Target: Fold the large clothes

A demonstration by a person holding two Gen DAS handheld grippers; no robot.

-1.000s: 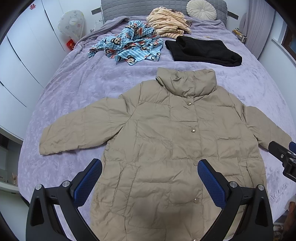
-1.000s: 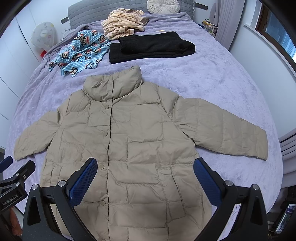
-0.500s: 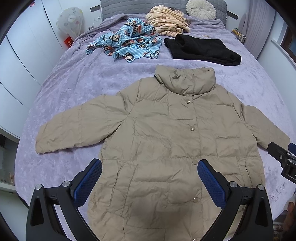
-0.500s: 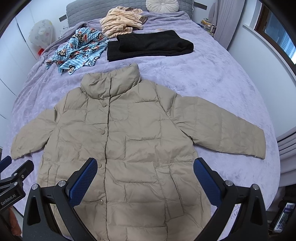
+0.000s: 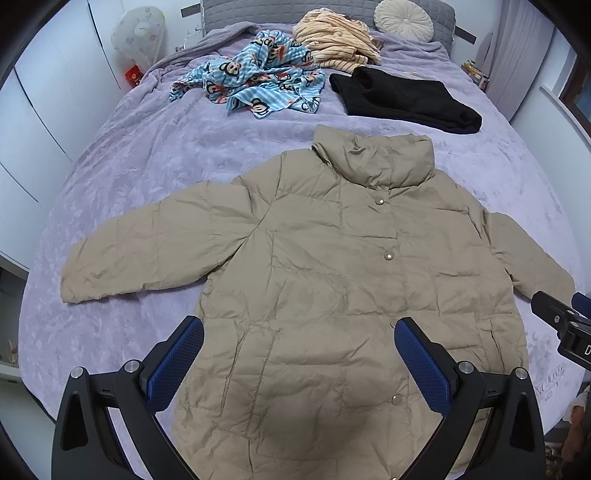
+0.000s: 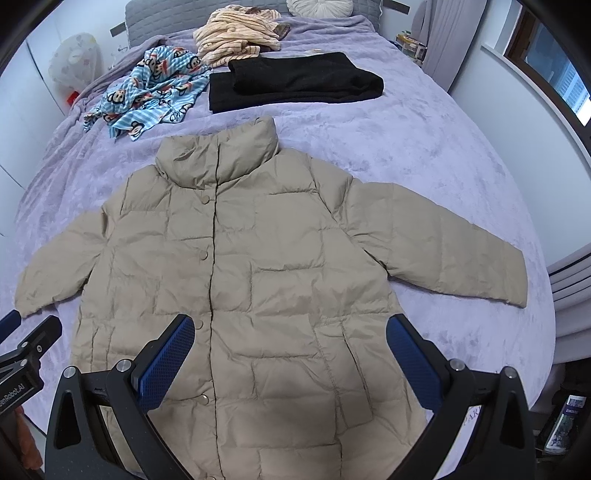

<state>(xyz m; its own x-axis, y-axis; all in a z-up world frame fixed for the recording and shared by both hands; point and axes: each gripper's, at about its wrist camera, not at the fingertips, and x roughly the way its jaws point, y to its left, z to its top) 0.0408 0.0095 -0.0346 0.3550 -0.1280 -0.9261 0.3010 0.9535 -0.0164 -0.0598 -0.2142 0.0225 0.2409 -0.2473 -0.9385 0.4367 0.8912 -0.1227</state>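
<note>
Jacket lies flat on the bed, sleeves out. I've drifted both views in slightly since a second ago; left gripper and right gripper hover wide open, empty, folding not started.

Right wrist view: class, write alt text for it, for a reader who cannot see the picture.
A beige puffer jacket lies flat and buttoned on a purple bed, sleeves spread out, with the open right gripper above its lower half. Beyond the collar lie a folded black garment, a crumpled blue monkey-print cloth and a striped cream garment. The left gripper shows at the left edge.
</note>
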